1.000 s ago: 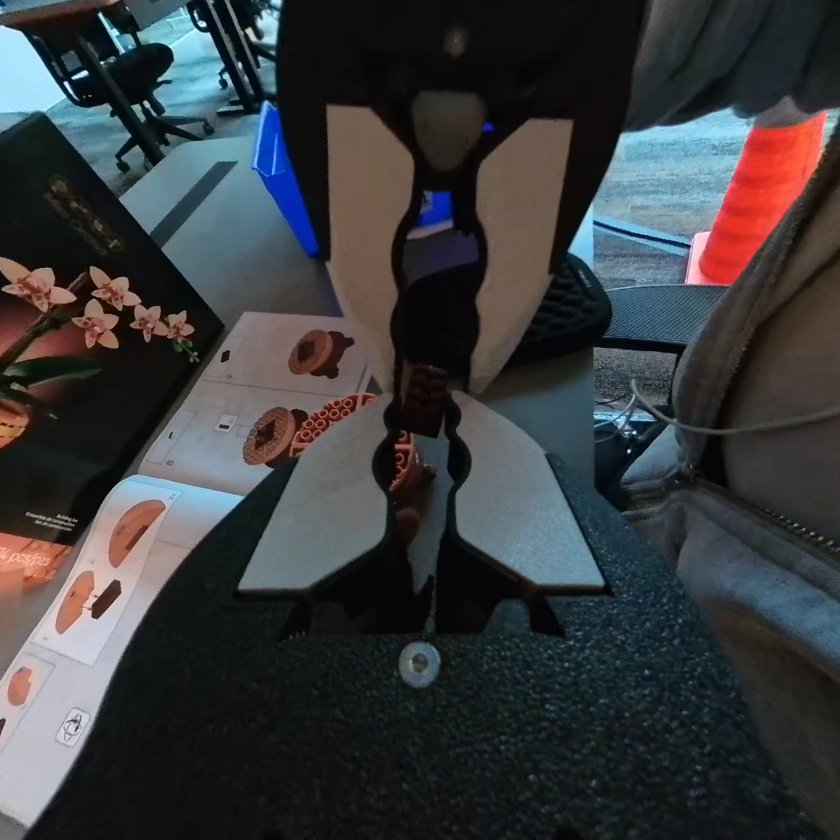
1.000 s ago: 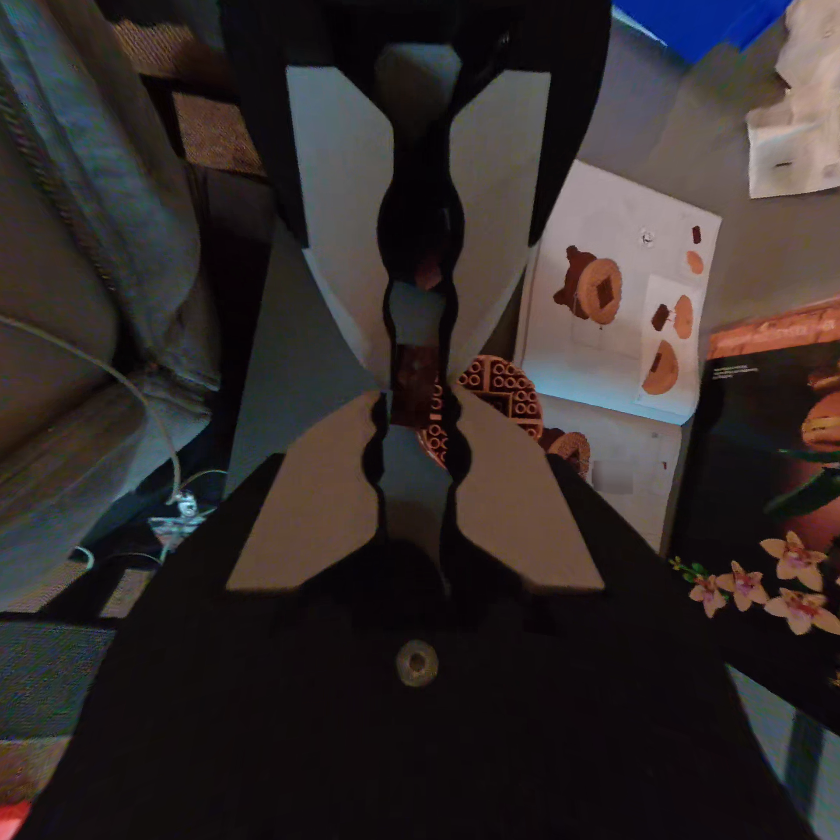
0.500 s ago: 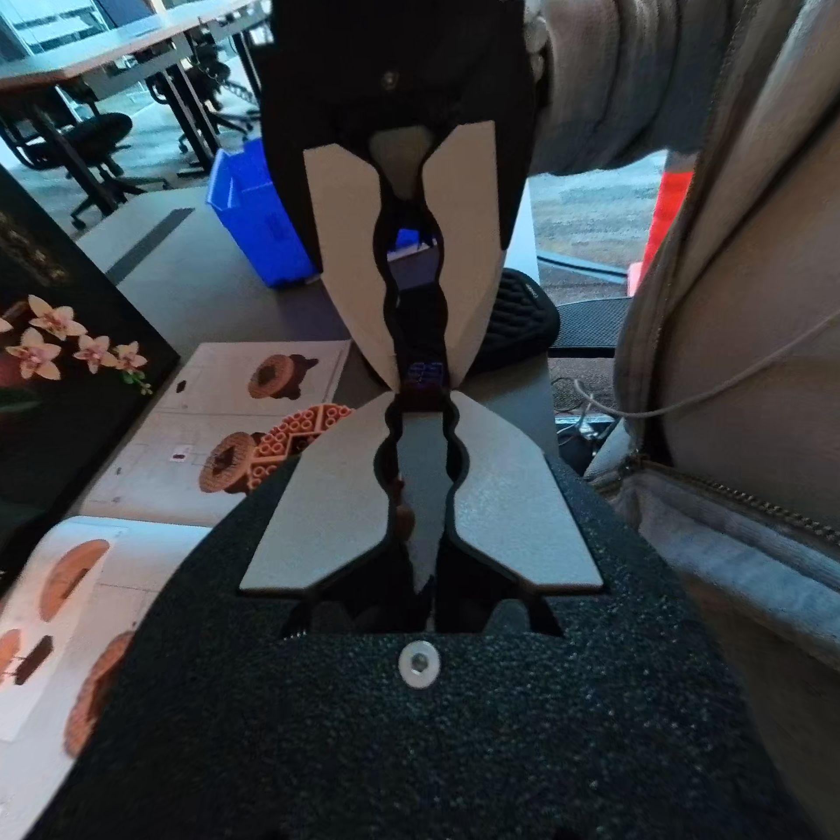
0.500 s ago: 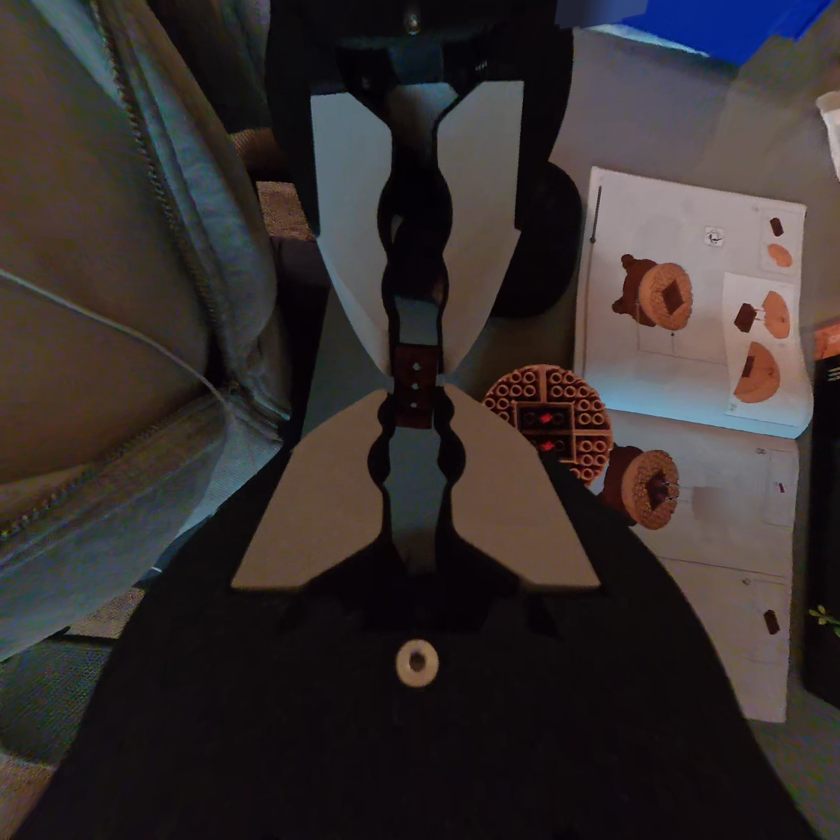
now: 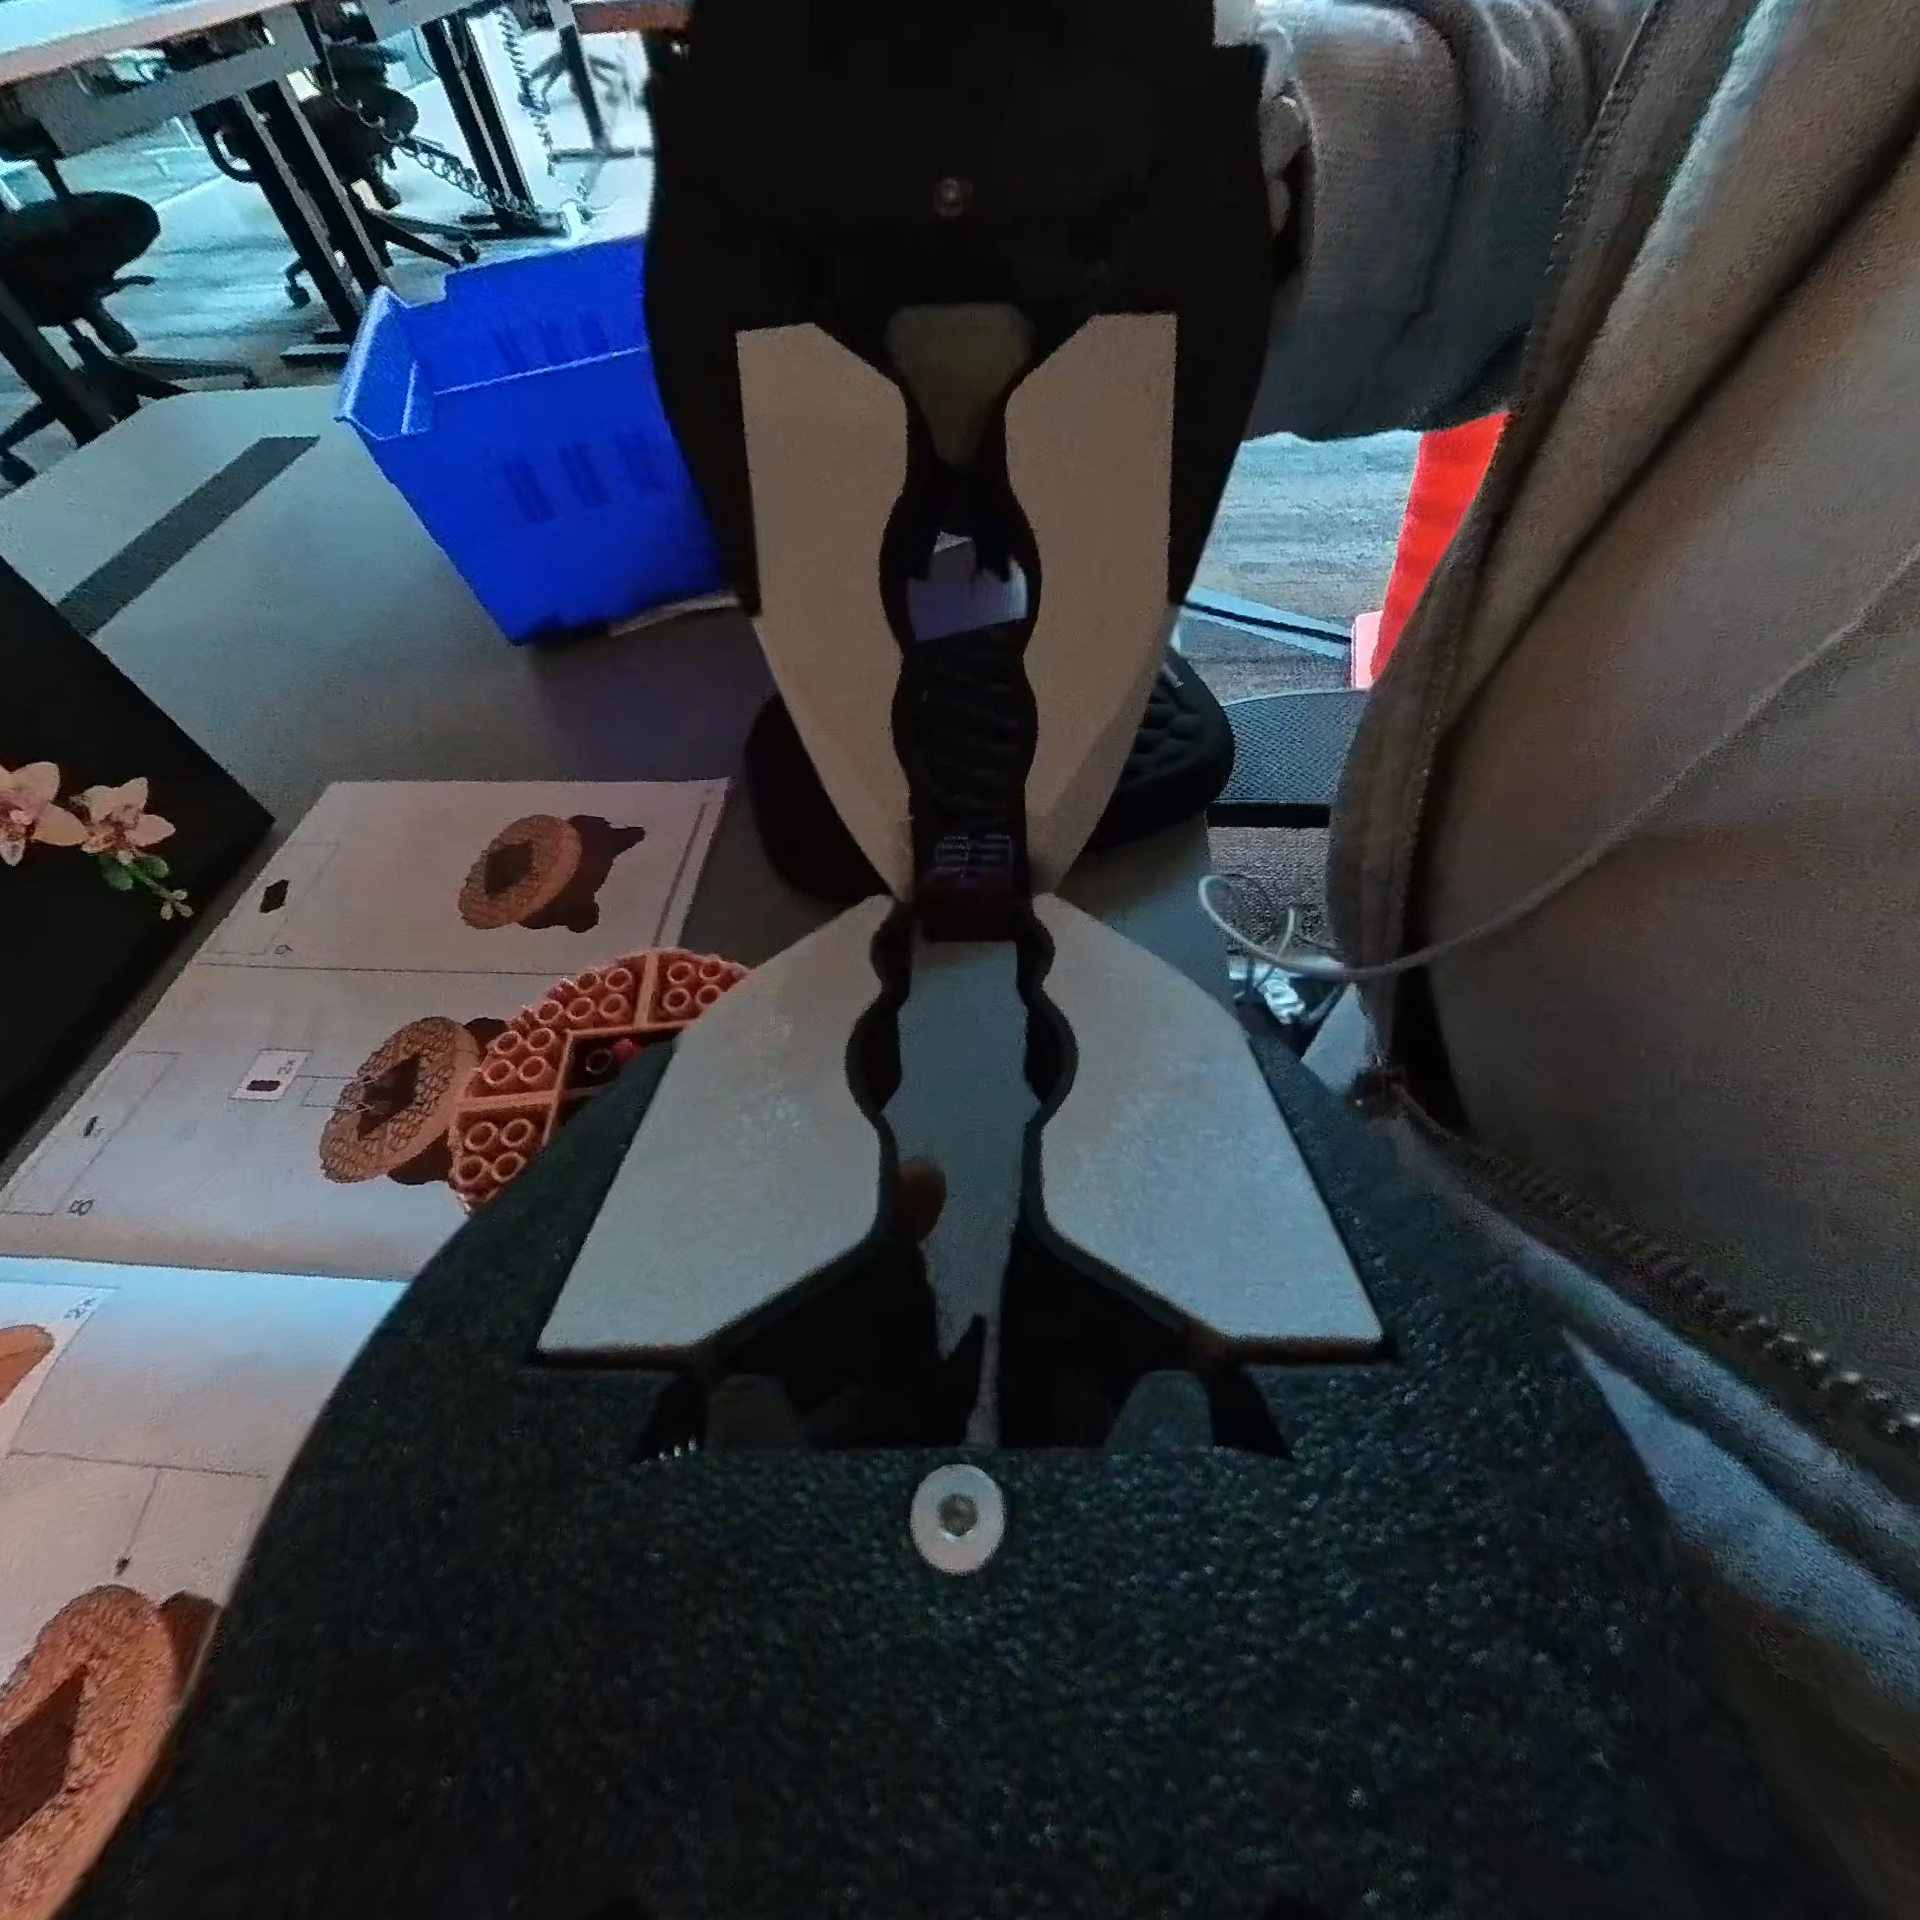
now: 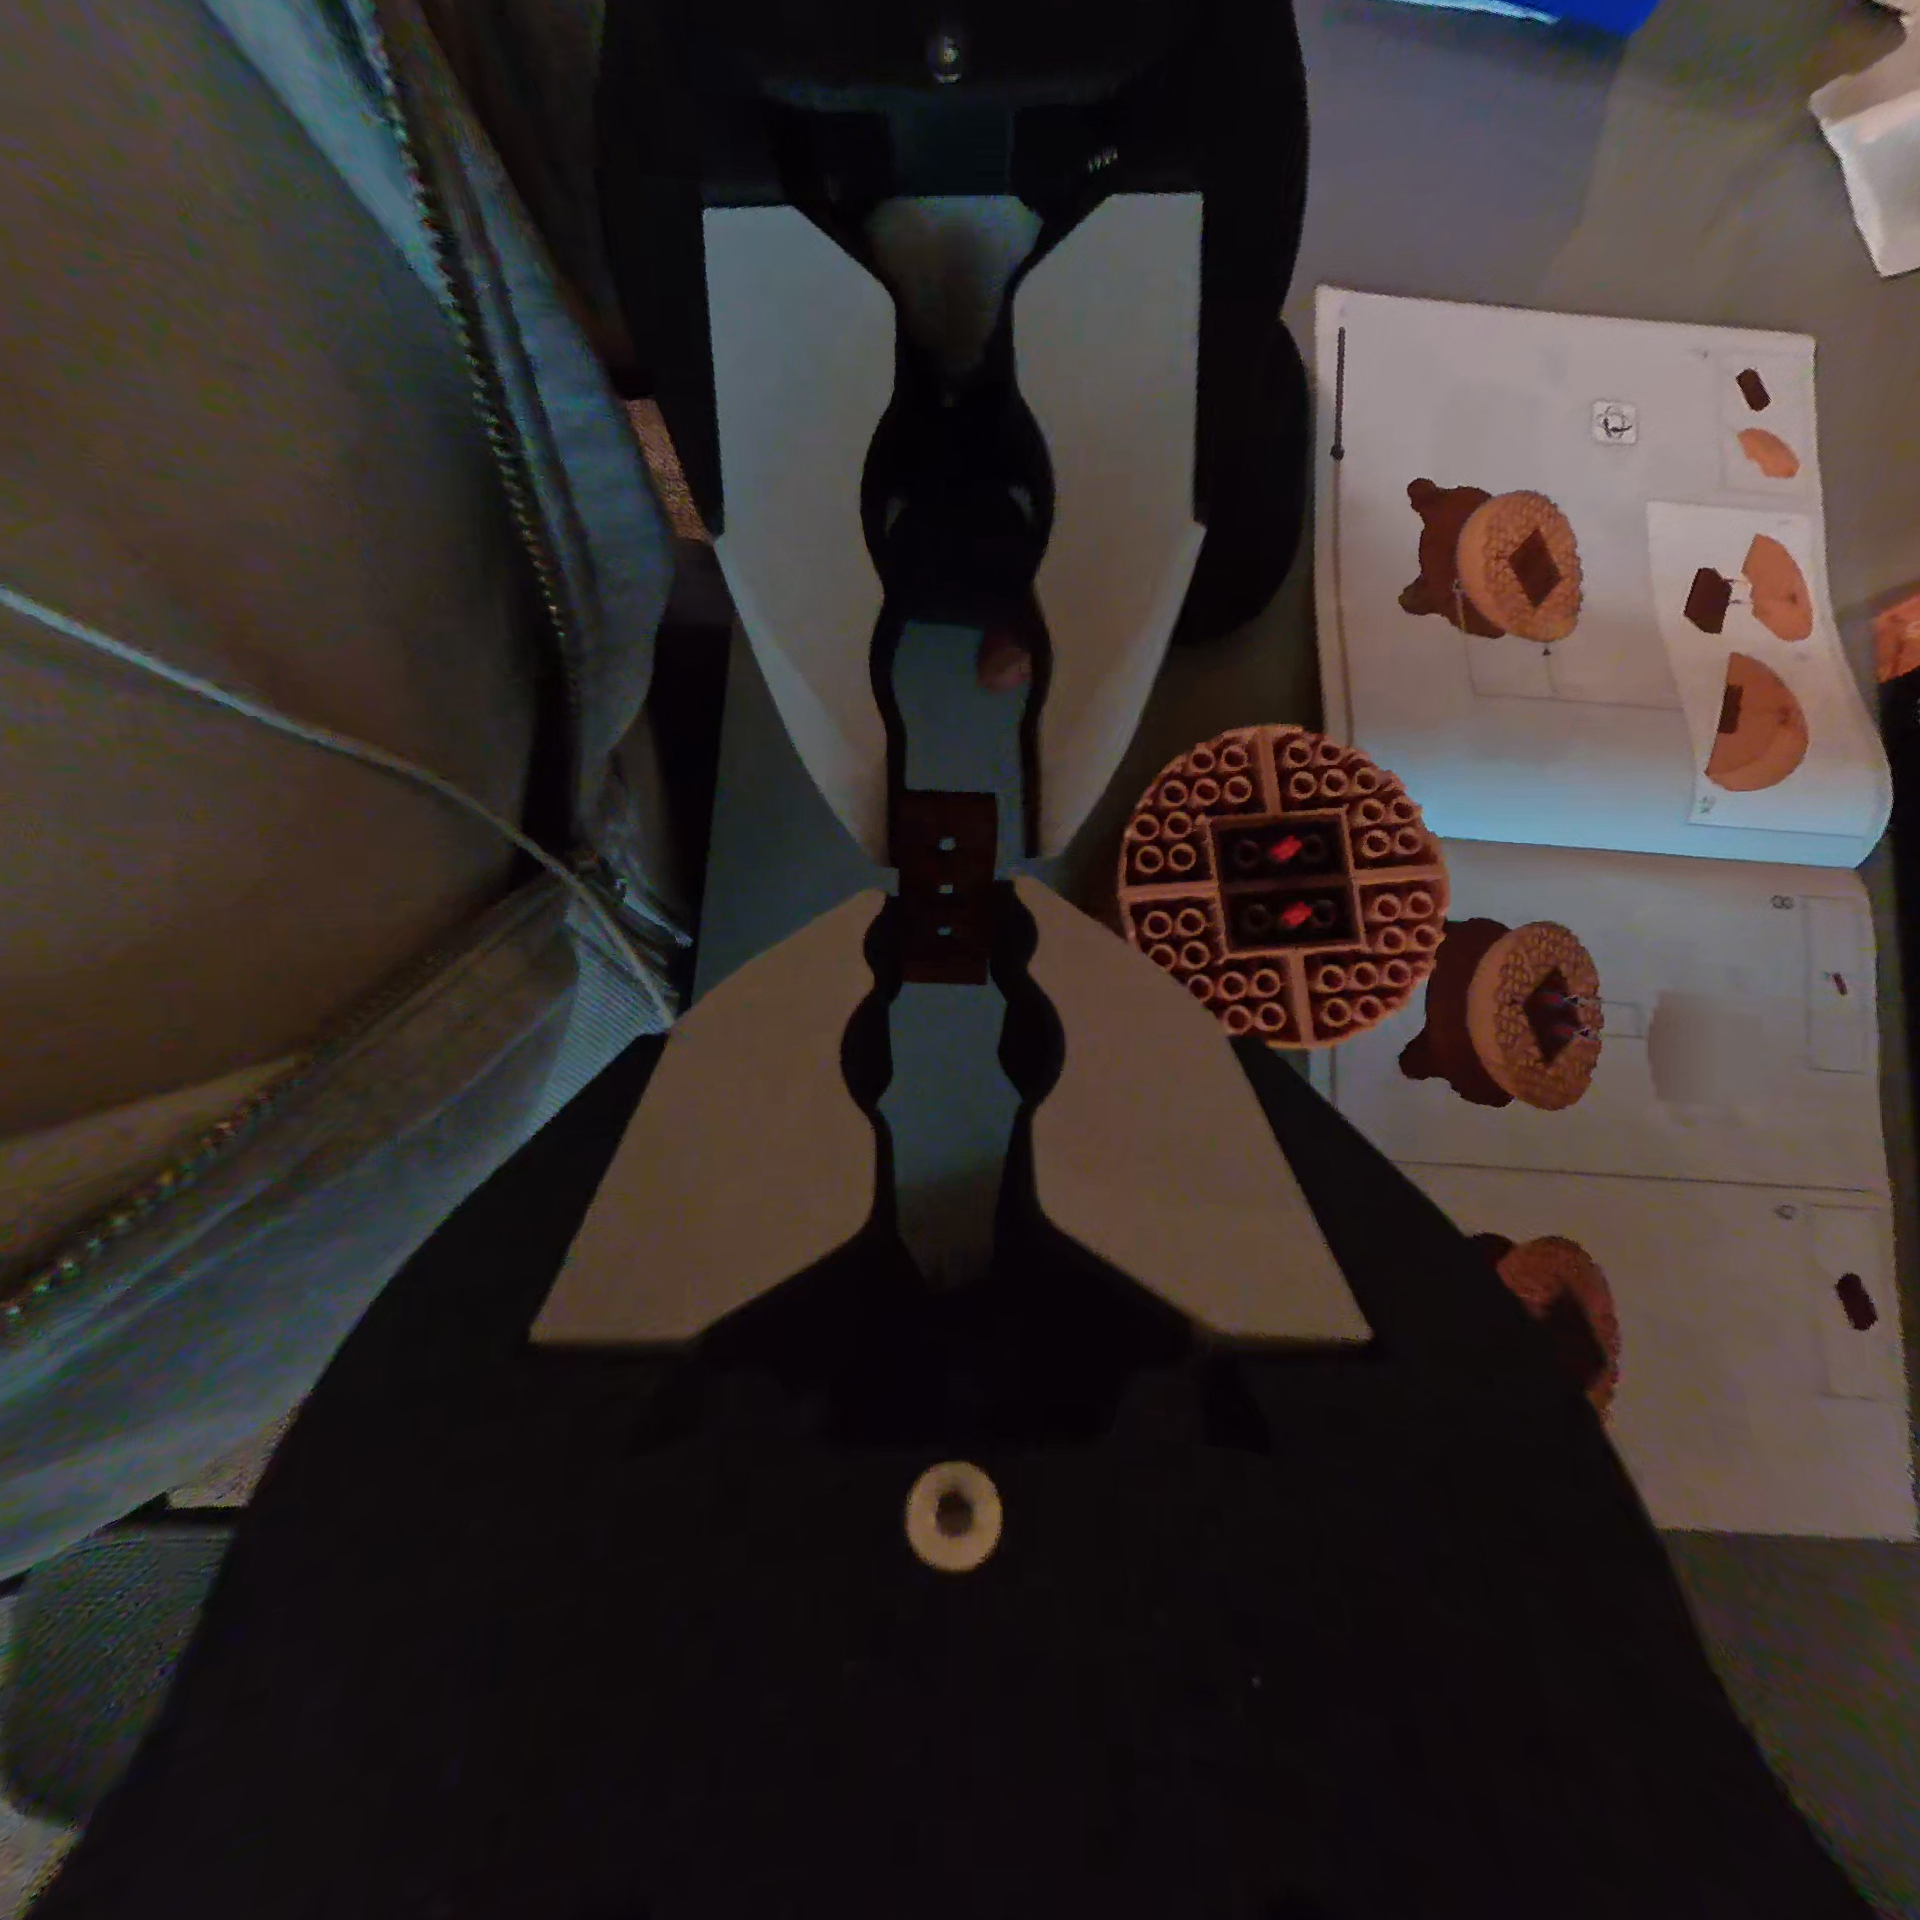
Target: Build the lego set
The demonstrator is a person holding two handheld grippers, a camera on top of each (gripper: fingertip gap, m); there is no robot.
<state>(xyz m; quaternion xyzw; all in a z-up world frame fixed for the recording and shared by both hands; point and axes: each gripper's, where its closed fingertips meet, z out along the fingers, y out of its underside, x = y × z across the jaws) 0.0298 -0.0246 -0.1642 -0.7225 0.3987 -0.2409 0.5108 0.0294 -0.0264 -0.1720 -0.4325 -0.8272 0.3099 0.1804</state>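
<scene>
My two grippers meet tip to tip above the grey table's edge [image 5: 312, 644]. A small dark brown brick [image 6: 943, 894] stands between all the fingertips; it also shows in the left wrist view [image 5: 966, 883]. My right gripper [image 6: 948, 888] is shut on it, with both pads against its sides. My left gripper [image 5: 966, 914] stands around the same brick with a narrow gap beside it, so it is open. A round tan studded assembly [image 6: 1283, 883] with a dark centre lies on the open instruction booklet [image 6: 1558, 727], to the right of the right gripper's fingers.
A blue bin [image 5: 520, 457] stands farther back on the table. A black box with orchids printed on it [image 5: 83, 821] is at the left. A person's grey jacket [image 5: 1662, 727] is close on the right. An orange cone [image 5: 1444, 520] stands on the floor. Less than 4 cm separates the two grippers' tips.
The right pads came together on the brown brick. The left pads spread slightly off it. Both grippers shifted, so the round assembly now lies clear to the side.
</scene>
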